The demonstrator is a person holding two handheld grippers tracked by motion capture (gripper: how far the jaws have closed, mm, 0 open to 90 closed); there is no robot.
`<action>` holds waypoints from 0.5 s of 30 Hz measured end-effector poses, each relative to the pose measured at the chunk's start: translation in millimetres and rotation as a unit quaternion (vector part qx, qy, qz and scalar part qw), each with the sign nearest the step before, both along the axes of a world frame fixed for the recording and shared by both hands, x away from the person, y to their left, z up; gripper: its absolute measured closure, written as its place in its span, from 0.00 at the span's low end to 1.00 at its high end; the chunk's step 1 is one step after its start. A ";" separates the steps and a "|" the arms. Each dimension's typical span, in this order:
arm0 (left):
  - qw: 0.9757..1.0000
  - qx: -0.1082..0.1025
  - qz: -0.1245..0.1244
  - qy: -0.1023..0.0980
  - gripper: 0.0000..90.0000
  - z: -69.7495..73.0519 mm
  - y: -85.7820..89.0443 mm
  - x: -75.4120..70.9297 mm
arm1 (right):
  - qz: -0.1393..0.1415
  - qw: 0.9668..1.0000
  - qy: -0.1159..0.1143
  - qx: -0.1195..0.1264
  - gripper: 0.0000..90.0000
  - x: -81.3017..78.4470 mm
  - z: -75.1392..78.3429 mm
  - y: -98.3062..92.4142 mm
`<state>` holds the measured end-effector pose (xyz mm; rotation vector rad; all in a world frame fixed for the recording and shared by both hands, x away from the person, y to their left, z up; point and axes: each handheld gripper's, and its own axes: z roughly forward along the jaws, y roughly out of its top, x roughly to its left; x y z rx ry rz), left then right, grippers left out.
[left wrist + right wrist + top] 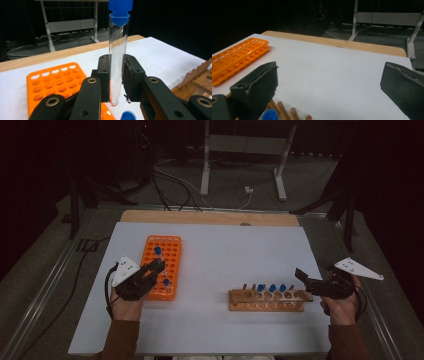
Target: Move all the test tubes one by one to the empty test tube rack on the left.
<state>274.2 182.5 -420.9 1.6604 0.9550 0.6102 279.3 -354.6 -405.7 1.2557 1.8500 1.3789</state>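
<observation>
Over the orange rack (53,85), left tool (117,75) grips a blue-capped tube (117,57).

From my station I see a dim room with black surroundings at the back and sides. The table (210,217) has a light wooden top, mostly covered by a white sheet (225,255), with the bare wood showing along the far edge. Beyond it lies grey floor (310,180) with loose cables (175,185) and a white plug (248,190). A white metal frame (245,150) stands farther back on two legs. A metal rail (45,275) runs along the left side.
</observation>
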 end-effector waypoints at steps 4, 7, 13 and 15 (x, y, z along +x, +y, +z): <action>1.000 0.005 0.007 0.008 0.87 -6.2 6.1 -1.9 | -0.004 1.000 0.002 -0.002 0.02 -1.7 -3.1 -4.0; 1.000 0.005 0.011 0.014 0.87 -11.3 9.3 -2.0 | -0.007 1.000 0.003 -0.006 0.02 -2.5 -5.6 -5.4; 1.000 0.004 0.010 0.028 0.87 -24.3 13.0 -2.5 | -0.010 1.000 0.002 -0.010 0.02 -4.3 -6.5 -5.8; 0.999 0.003 0.009 0.033 0.87 -28.8 13.5 -3.0 | -0.009 1.000 0.002 -0.012 0.02 -4.5 -6.5 -5.3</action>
